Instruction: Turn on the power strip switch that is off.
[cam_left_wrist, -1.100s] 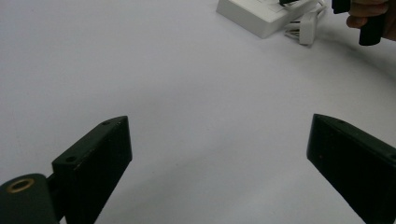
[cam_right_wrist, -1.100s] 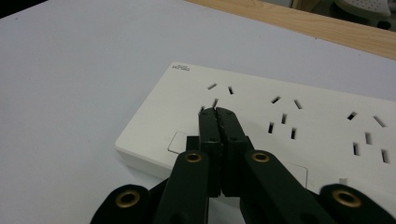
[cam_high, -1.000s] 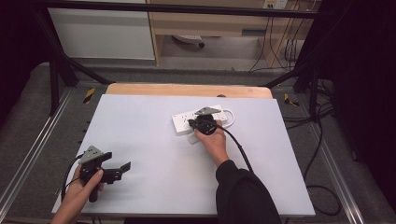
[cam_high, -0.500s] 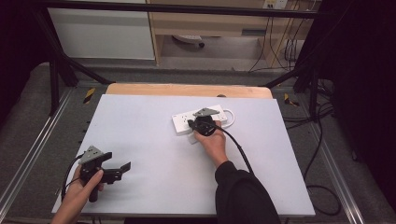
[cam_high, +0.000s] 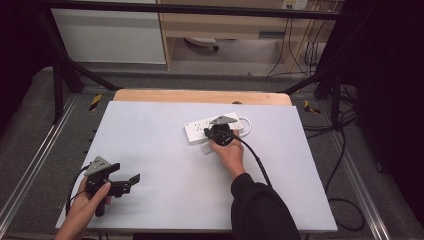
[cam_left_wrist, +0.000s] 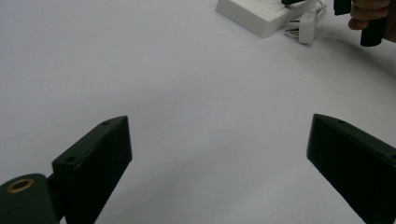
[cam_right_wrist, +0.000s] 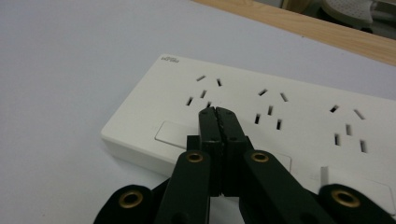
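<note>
A white power strip (cam_high: 197, 129) with three socket groups lies flat at the far middle of the white table (cam_high: 165, 150). Its white plug (cam_high: 207, 148) rests on the table just in front of it. My right gripper (cam_high: 214, 131) is shut with nothing between its jaws. In the right gripper view its tips (cam_right_wrist: 216, 112) sit at the first socket group of the strip (cam_right_wrist: 299, 107), above a switch pad (cam_right_wrist: 170, 134); I cannot tell whether they touch. My left gripper (cam_high: 131, 181) rests at the near left, far from the strip, and its jaws (cam_left_wrist: 219, 135) stand wide open over bare table.
The strip's white cable (cam_high: 246, 125) loops at its right end. A wooden board edge (cam_high: 200, 96) runs along the far side of the table. Metal rails (cam_high: 30, 165) flank both sides. In the left gripper view the strip (cam_left_wrist: 252, 14) and plug (cam_left_wrist: 306, 21) lie far off.
</note>
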